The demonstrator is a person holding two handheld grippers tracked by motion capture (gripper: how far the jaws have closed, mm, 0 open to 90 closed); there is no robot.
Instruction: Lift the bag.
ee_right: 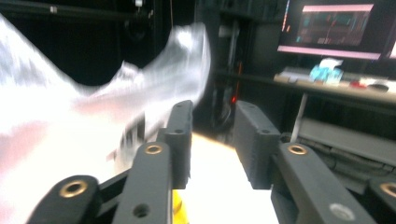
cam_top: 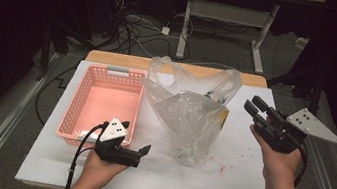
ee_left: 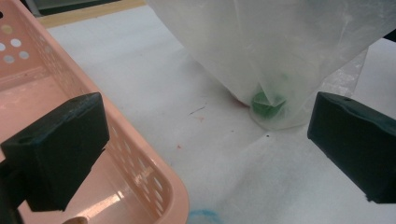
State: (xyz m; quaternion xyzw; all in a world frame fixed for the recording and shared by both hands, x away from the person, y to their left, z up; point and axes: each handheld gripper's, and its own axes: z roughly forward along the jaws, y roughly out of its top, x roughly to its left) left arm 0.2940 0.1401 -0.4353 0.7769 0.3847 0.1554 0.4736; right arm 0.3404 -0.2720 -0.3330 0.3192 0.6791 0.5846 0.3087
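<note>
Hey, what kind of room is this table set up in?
Probably a lab or recording workspace, not a home. Loose cables trail over the floor behind the white table, a lit monitor stands on a bench in the right gripper view, and dark surroundings enclose the table.

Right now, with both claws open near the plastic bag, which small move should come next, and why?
Probably bring the left claw forward to the bottom of the plastic bag. Its jaws stand wide open and hold nothing, and a green item rests inside the bag just ahead. The right claw is beside the bag's top, also holding nothing.
</note>
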